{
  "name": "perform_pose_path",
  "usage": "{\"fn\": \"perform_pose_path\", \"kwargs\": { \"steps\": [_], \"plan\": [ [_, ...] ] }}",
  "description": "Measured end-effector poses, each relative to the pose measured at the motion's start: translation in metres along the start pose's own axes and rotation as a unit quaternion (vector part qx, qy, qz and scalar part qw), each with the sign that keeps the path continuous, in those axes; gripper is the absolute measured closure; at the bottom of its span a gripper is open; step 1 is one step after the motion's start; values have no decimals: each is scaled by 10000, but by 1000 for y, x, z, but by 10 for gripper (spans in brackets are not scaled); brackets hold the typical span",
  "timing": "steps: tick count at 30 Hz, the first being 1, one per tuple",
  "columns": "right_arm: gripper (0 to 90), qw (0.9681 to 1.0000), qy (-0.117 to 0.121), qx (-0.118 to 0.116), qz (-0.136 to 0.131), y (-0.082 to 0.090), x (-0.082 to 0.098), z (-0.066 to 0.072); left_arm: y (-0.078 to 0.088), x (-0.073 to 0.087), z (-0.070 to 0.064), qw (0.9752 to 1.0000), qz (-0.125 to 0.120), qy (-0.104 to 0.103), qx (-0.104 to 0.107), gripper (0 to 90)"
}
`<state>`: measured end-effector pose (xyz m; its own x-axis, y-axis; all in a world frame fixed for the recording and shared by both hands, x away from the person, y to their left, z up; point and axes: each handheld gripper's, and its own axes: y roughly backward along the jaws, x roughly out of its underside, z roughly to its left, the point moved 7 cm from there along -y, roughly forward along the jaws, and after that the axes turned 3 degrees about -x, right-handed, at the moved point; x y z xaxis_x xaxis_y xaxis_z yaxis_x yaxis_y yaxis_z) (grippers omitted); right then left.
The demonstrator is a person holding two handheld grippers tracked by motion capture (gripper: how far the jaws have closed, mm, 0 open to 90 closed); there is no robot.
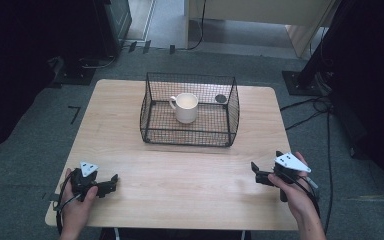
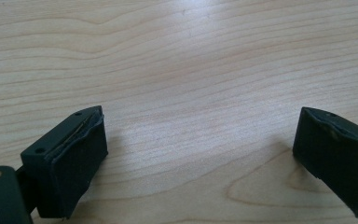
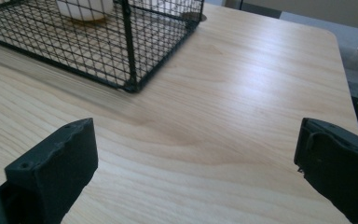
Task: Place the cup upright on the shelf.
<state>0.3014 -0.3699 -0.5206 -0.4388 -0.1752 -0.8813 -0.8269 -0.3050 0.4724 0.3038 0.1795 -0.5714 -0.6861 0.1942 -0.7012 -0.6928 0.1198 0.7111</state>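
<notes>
A black wire basket (image 1: 190, 131) stands on the far middle of the wooden table (image 1: 180, 175), and a white mug (image 1: 186, 107) sits upright inside it, with a small dark round object (image 1: 221, 98) lying in the basket's far right corner. The left gripper (image 1: 111, 181) rests at the near left edge, jaws spread wide over bare wood, holding nothing. The right gripper (image 1: 254, 171) sits at the near right, jaws also wide and empty, well apart from the basket.
</notes>
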Motion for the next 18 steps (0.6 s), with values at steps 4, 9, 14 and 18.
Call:
{"fn": "perform_pose_path", "kwargs": {
  "steps": [4, 9, 14, 18],
  "plan": [
    [0, 9999, -36, 101, 56, 4, 10, -9, 0, 0, 0, 10000, 3, -3, 1, 34],
    [0, 9996, -104, 227, 120, 8, 22, -21, 0, 0, 0, 10000, 5, -5, -1, 34],
    [0, 9991, -193, 347, 177, 12, 33, -31, 0, 0, 0, 10000, 10, -7, -1, 34],
    [0, 9984, -257, 447, 239, 15, 42, -39, 0, 0, 0, 10000, 10, -12, -1, 34]
  ]
}}
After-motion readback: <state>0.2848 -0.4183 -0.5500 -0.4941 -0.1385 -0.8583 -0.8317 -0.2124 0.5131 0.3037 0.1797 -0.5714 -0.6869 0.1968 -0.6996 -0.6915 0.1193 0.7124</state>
